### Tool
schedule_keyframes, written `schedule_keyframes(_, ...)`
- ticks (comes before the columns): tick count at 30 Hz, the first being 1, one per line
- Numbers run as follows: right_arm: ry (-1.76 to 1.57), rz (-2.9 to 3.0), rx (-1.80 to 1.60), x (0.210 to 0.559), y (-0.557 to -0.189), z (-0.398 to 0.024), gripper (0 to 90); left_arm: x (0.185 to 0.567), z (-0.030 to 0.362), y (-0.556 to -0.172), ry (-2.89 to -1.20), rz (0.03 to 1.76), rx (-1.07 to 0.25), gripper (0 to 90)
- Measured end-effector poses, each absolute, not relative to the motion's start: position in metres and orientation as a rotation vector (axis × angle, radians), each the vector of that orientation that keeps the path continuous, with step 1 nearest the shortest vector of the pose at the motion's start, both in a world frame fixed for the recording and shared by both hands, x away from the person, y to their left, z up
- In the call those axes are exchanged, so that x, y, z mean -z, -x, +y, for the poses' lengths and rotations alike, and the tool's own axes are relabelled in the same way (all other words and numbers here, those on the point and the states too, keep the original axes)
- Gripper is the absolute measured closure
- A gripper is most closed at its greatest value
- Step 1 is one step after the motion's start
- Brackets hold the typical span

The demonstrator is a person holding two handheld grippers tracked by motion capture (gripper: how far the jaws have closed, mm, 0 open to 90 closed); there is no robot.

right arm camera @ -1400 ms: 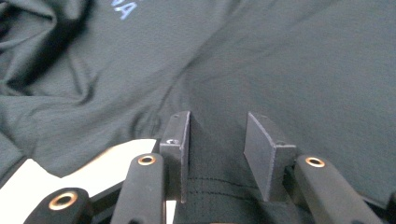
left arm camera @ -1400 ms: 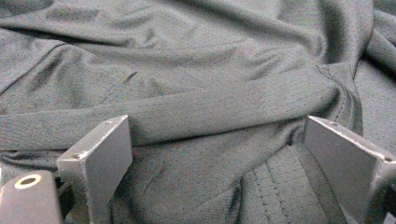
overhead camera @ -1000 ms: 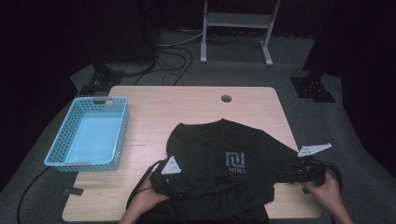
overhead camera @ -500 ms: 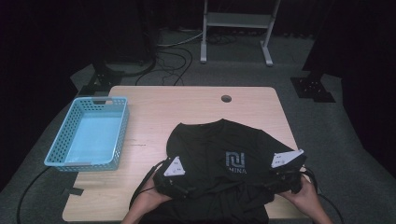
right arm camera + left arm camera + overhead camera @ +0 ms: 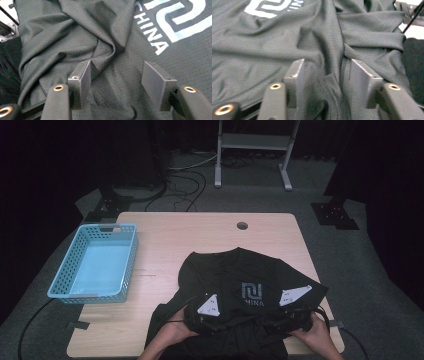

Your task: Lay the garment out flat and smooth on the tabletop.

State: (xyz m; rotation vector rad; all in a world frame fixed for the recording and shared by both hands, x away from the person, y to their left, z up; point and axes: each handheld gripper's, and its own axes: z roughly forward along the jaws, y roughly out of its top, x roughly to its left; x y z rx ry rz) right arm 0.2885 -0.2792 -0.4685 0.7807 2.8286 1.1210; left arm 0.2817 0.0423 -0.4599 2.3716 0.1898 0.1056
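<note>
A black mesh T-shirt (image 5: 240, 275) with a pale logo (image 5: 251, 292) lies on the near half of the table, its lower part bunched up. My left gripper (image 5: 224, 322) comes in from the left over that bunched hem. Its jaws have just been closing, and a raised fold of shirt (image 5: 329, 57) stands between them in the left gripper view, where the left gripper (image 5: 327, 72) still shows a wide gap. My right gripper (image 5: 272, 324) faces it from the right. The right gripper (image 5: 116, 75) has just been opening, with flat fabric (image 5: 117, 82) lying between its jaws.
A light blue plastic basket (image 5: 95, 265) stands at the table's left side. The wooden table (image 5: 165, 235) has a cable hole (image 5: 242, 226) near its far edge. Cables trail from both grippers off the front edge. Stands and cords sit on the floor behind.
My right hand has moved left from the table's right edge onto the shirt's lower part. The left hand has shifted a little to the right toward it.
</note>
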Motion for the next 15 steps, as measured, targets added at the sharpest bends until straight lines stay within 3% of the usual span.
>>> schedule_keyframes(4, -0.781, 2.819, -1.159, 0.47, -0.288, -0.282, 41.2, 0.463, 0.038, -0.286, -2.405, 0.18, -0.074, 57.0)
schedule_keyframes(9, -0.776, 2.814, -1.201, 0.472, -0.289, -0.286, 41.2, 0.464, 0.037, -0.289, -2.409, 0.178, -0.037, 74.7)
schedule_keyframes(15, -0.784, 2.788, -1.243, 0.475, -0.291, -0.293, 41.5, 0.459, 0.039, -0.291, -2.421, 0.165, -0.017, 83.3)
